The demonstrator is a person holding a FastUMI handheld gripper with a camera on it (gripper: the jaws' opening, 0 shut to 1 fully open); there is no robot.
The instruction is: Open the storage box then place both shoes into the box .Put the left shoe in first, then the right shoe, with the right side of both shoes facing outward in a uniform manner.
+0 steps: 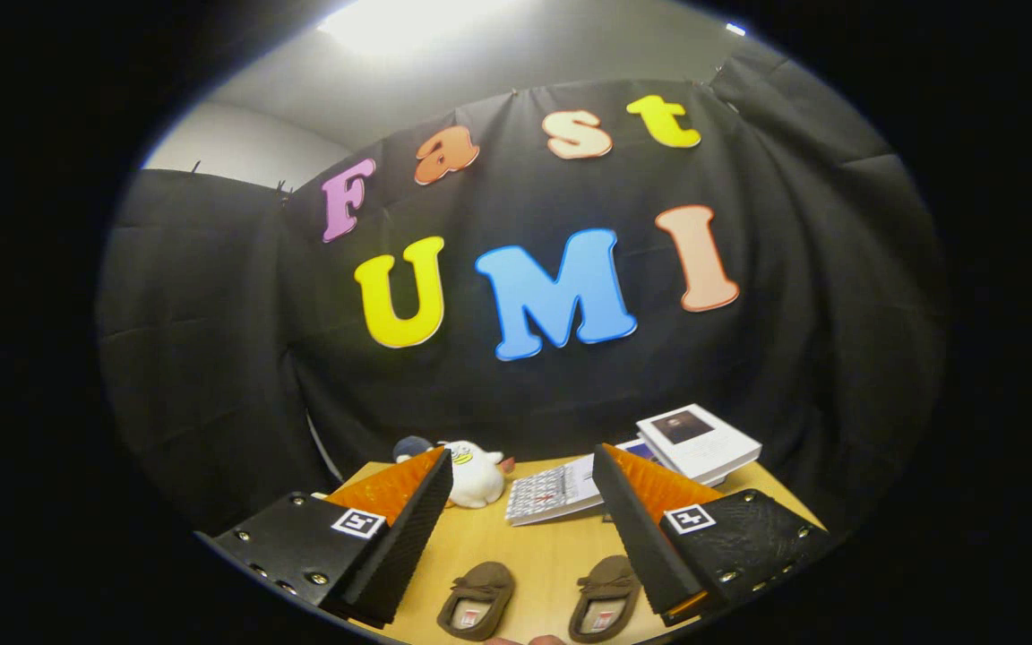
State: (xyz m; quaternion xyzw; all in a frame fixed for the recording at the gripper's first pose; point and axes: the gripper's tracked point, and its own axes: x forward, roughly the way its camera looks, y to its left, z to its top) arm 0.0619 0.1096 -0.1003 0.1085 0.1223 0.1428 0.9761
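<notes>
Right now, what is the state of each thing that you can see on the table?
Tongs: open, holding nothing, above the table.
Two brown shoes: side by side on the table between the tongs, openings up.
Plush toy: lying on the table beyond the tongs.
Books: stacked, closed.

Plush toy (473, 473) half behind one finger (books' (698, 441) covers too small to tell)

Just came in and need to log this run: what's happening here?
A hand-held gripper hangs above a wooden table, fingers spread open and holding nothing. Two brown shoes sit side by side between the fingers, untouched. Beyond them lie a calculator, a stuffed toy and some books.
</notes>
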